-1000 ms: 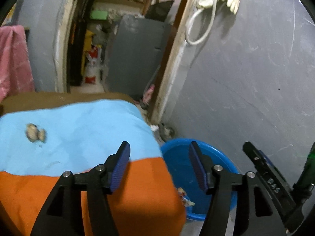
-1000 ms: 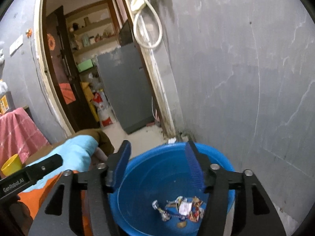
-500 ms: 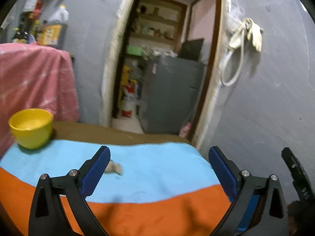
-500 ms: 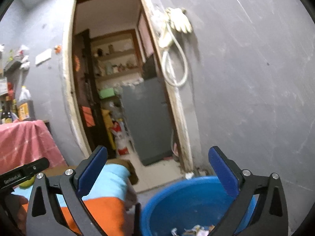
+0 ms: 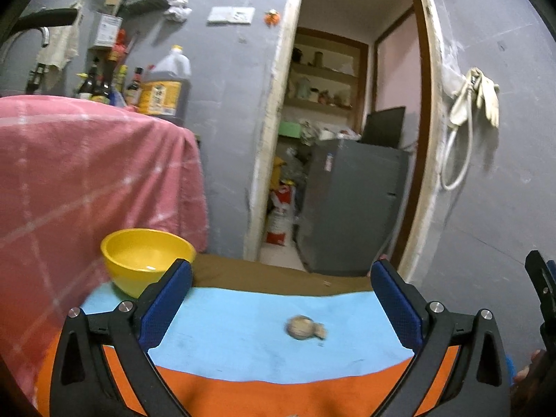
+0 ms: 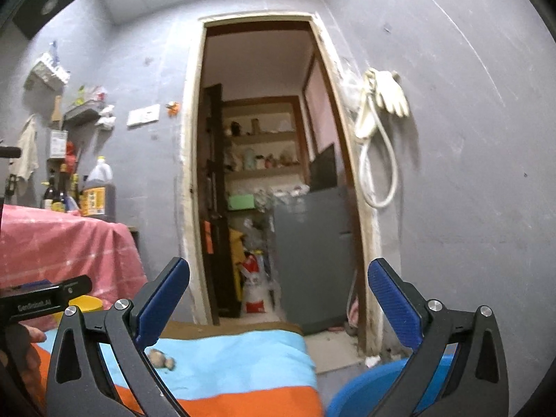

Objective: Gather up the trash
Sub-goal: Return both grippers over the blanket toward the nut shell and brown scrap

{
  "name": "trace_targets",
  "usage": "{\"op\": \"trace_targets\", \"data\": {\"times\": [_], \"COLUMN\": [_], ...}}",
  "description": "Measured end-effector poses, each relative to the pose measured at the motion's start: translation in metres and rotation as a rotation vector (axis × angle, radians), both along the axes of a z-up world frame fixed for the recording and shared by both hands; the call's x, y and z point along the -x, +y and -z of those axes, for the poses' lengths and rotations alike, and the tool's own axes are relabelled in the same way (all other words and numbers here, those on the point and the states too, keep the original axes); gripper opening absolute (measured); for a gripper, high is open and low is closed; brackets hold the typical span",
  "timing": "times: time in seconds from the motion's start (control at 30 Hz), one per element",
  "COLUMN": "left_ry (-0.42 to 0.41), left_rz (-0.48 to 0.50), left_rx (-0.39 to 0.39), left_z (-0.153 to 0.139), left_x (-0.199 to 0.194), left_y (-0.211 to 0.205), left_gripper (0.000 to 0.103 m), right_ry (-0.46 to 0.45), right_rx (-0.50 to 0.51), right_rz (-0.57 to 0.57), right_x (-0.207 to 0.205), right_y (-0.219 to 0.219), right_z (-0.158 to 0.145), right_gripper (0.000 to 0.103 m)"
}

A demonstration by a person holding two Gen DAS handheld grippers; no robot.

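A small beige crumpled scrap of trash [image 5: 305, 327] lies on the light-blue band of the table cloth [image 5: 243, 330]. My left gripper [image 5: 281, 307] is wide open and empty, hovering in front of the scrap, which sits between its fingers in view. The scrap also shows in the right wrist view [image 6: 160, 358]. My right gripper [image 6: 278, 302] is wide open and empty, raised to the right of the table. The blue tub [image 6: 361, 392] sits on the floor below it; its contents are hidden.
A yellow bowl [image 5: 147, 260] stands at the table's far left. A pink-covered counter [image 5: 87, 191] with several bottles rises on the left. A doorway [image 5: 347, 139] with a grey cabinet is behind. The grey wall [image 6: 469, 173] is at the right.
Both grippers opened wide and tilted up. The left one swung left from the tub toward the table, bringing the scrap between its fingers. The tub dropped to the bottom edge of the right view.
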State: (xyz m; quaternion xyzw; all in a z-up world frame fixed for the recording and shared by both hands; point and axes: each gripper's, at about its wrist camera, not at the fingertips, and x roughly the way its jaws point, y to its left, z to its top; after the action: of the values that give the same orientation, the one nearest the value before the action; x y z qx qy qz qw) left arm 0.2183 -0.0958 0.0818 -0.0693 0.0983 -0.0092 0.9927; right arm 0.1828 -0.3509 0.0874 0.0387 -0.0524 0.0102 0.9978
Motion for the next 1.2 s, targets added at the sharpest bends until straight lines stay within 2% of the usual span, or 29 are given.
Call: {"op": "trace_targets", "data": {"times": [0.43, 0.73, 0.8, 0.97, 1.13, 1.2], "left_ry": [-0.096, -0.057, -0.028, 0.095, 0.231, 0.284], "left_rz": [-0.115, -0.112, -0.101, -0.036, 0.034, 0.058], "left_rx": [-0.042, -0.068, -0.068, -0.076, -0.084, -0.085], "left_z": [0.006, 0.017, 0.019, 0.029, 0.040, 0.045], "left_x": [0.021, 0.008, 0.000, -0.029, -0.062, -0.074], "left_y": [0.045, 0.061, 0.064, 0.064, 0.056, 0.053], "left_gripper": [0.101, 0.101, 0.101, 0.101, 0.101, 0.101], "right_ry": [-0.040, 0.022, 0.063, 0.246, 0.486, 0.588], "right_rx": [0.075, 0.132, 0.137, 0.108, 0.075, 0.068], "right_rz": [-0.124, -0.169, -0.175, -0.200, -0.273, -0.293], "right_x": [-0.009, -0.029, -0.040, -0.080, -0.126, -0.143], "right_y": [0.052, 0.075, 0.078, 0.076, 0.071, 0.070], "right_z": [0.000, 0.005, 0.006, 0.012, 0.021, 0.028], "right_gripper": [0.103, 0.103, 0.103, 0.103, 0.103, 0.099]}}
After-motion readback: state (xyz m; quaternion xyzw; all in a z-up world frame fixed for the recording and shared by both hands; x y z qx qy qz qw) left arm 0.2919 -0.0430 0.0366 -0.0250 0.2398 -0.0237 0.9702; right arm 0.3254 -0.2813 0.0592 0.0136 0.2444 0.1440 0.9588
